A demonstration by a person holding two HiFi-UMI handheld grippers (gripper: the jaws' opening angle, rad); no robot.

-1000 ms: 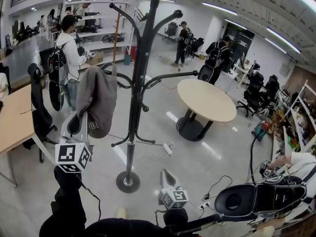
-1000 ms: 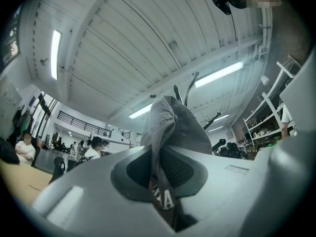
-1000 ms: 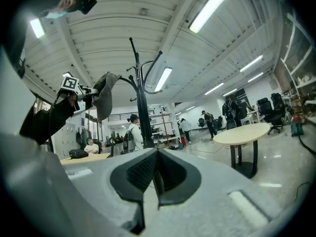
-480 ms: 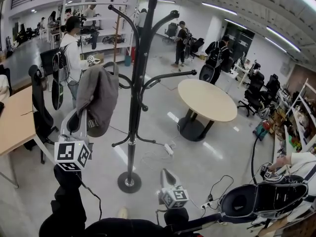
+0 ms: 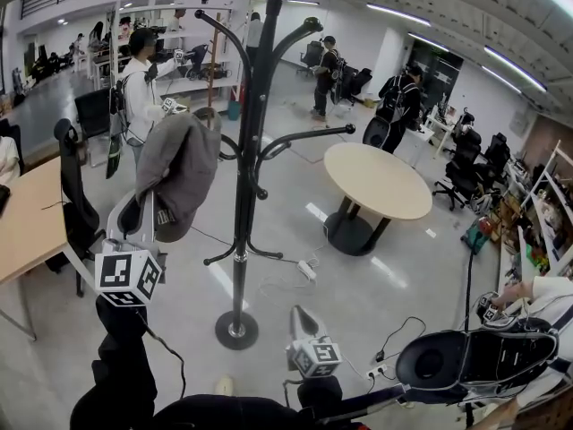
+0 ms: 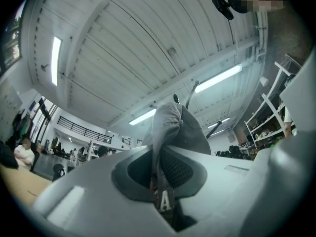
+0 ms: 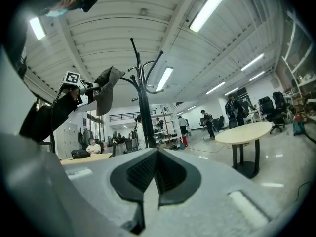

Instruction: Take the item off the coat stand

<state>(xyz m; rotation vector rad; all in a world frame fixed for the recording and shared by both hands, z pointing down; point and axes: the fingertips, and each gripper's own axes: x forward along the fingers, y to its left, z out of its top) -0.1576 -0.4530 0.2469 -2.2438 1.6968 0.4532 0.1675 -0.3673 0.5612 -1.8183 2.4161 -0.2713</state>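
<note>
Cap [image 5: 182, 167], grey, hung on coat stand [image 5: 242, 206] arm; my left gripper [image 5: 146, 215] pinched its lower edge. My right gripper [image 5: 301, 315] sat low, jaws together, nothing between.

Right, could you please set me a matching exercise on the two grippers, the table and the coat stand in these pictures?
Things:
1. left gripper
2. right gripper
3. table
4. stand

States:
A. black
B. jaws shut on nothing
C. beige
D. jaws shut on the grey garment

Pairs: 1-D, 2-B, 3-C, 4-A
</note>
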